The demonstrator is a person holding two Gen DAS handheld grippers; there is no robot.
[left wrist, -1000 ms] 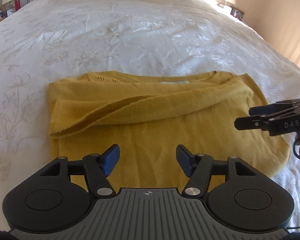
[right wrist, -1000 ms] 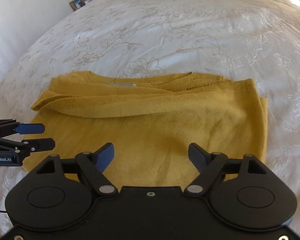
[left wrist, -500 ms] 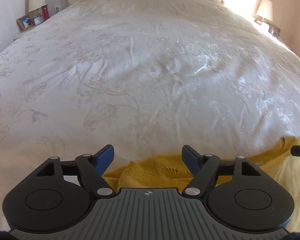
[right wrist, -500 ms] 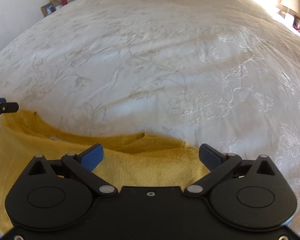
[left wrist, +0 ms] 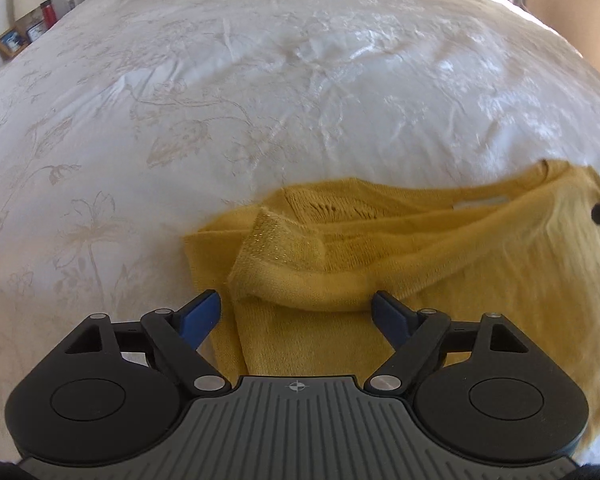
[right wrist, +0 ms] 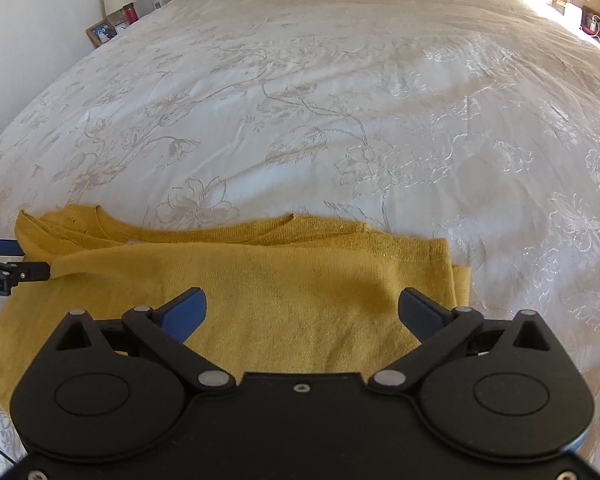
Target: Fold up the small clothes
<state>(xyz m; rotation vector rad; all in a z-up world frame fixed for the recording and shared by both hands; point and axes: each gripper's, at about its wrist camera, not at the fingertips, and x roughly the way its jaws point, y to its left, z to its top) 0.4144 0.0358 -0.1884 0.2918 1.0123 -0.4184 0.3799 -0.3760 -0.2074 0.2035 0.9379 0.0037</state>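
A moment ago both cameras looked far up the bed [right wrist: 340, 100]; now they have tipped back down. The yellow sweater [right wrist: 280, 288] lies flat, low in both pictures. The left gripper [left wrist: 296, 312] and right gripper [right wrist: 302, 308] are spread wide, pinching nothing. I think the next fold is coming.

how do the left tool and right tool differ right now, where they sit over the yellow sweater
The left tool hangs over the yellow sweater's left edge, one finger over the bedspread; the right tool has both fingers over knit. In front of the left tool lies a raised, rolled fold of cuff; the right tool faces flatter fabric. Both are open, blue-tipped and holding nothing.
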